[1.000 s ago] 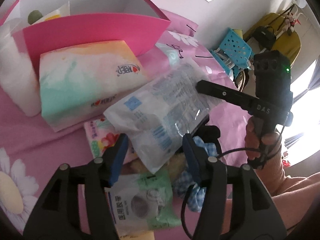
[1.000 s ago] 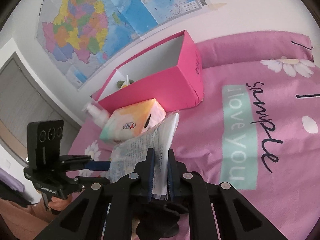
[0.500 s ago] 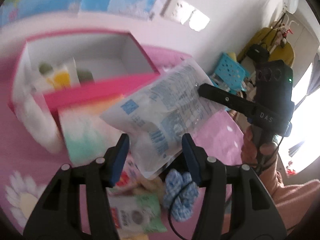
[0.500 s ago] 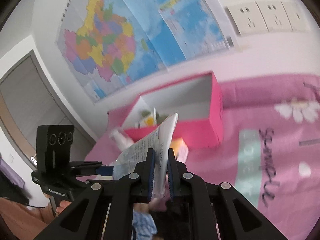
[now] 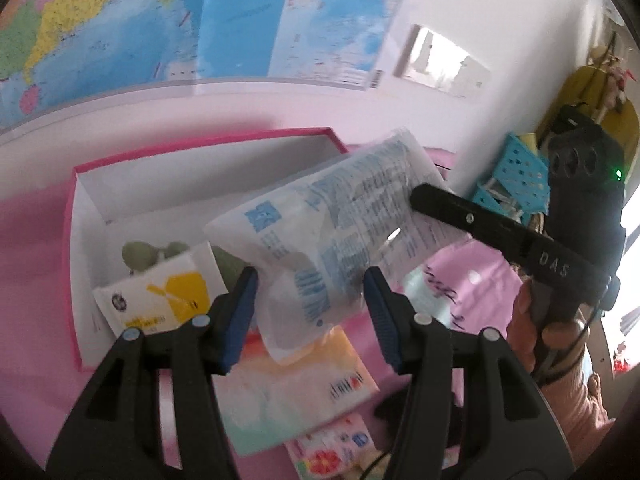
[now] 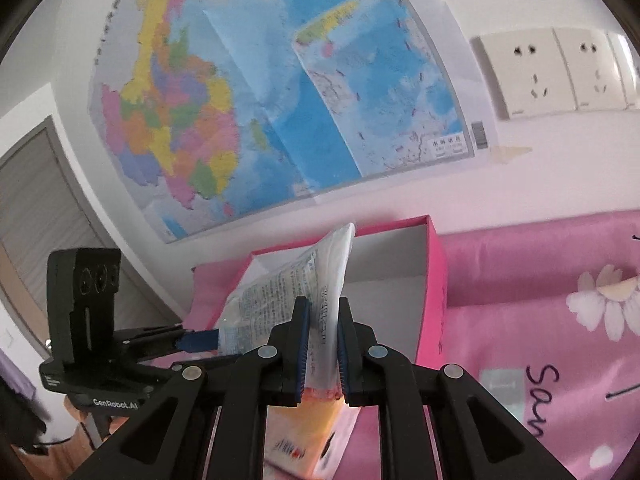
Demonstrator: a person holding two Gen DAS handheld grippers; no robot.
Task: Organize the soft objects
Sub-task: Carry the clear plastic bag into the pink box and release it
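Observation:
A clear plastic packet with blue print hangs in the air over the open pink box, carried by both grippers. My left gripper is shut on the packet's near end, its blue pads against both sides. My right gripper has the packet's other edge between its pads; the jaws are opening a little while the pads still touch it. The right gripper reaches in from the right in the left wrist view, held by a person's hand. The left gripper shows at the lower left of the right wrist view.
Inside the box lie a yellow-and-white tissue packet and green soft things. A pastel tissue pack and a small floral packet lie on the pink bedspread. A wall map hangs behind; a blue basket stands right.
Both grippers have risen with the packet from the bed and carried it over the pink box. The right gripper's pads stand slightly wider apart than before.

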